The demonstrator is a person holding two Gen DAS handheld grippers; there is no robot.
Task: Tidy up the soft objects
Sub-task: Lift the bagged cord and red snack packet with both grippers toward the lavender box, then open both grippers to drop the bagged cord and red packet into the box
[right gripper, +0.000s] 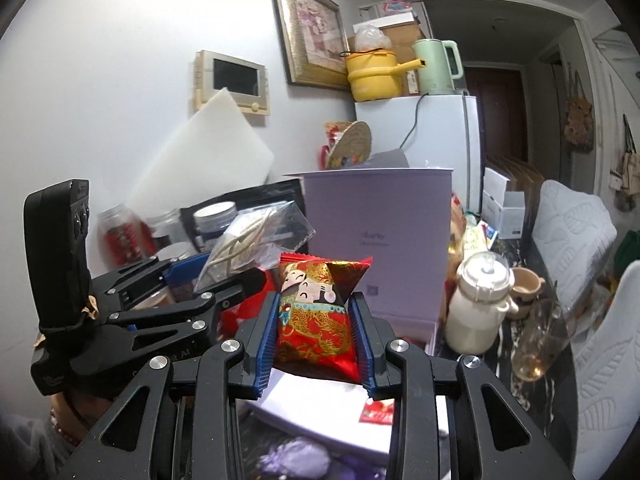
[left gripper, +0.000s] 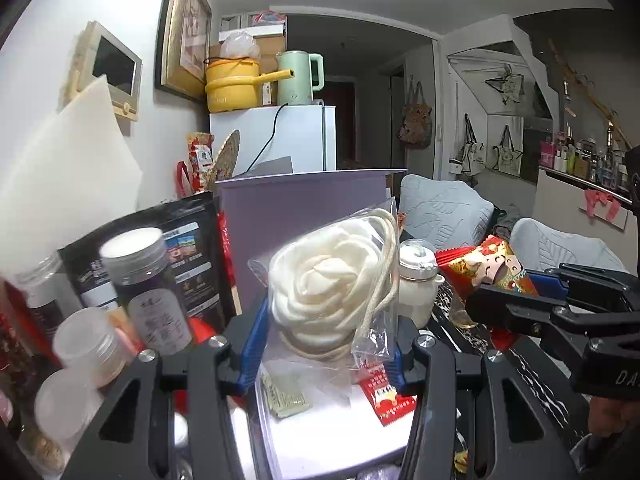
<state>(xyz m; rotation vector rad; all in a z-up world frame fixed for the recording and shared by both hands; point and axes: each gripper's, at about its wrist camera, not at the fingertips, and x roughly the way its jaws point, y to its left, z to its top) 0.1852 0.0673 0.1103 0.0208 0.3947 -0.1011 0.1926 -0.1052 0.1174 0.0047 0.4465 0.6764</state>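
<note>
My left gripper (left gripper: 326, 340) is shut on a clear plastic bag holding a cream fabric rose with a cord (left gripper: 332, 284), lifted in front of an open lilac box (left gripper: 304, 216). In the right wrist view that bag (right gripper: 256, 244) shows at the left, held by the left gripper (right gripper: 224, 284). My right gripper (right gripper: 316, 328) is shut on a red and gold snack packet with a cartoon figure (right gripper: 316, 316), raised over the box's white inside (right gripper: 320, 412). The same packet (left gripper: 492, 268) appears at the right of the left wrist view in the right gripper (left gripper: 516, 296).
Jars (left gripper: 148, 280) and a black pouch (left gripper: 192, 248) crowd the left. A white lidded cup (right gripper: 480, 308), a small mug (right gripper: 524, 284) and a glass (right gripper: 536, 340) stand right of the box. Small sachets (left gripper: 388, 396) lie in the box. A white fridge (right gripper: 432, 140) stands behind.
</note>
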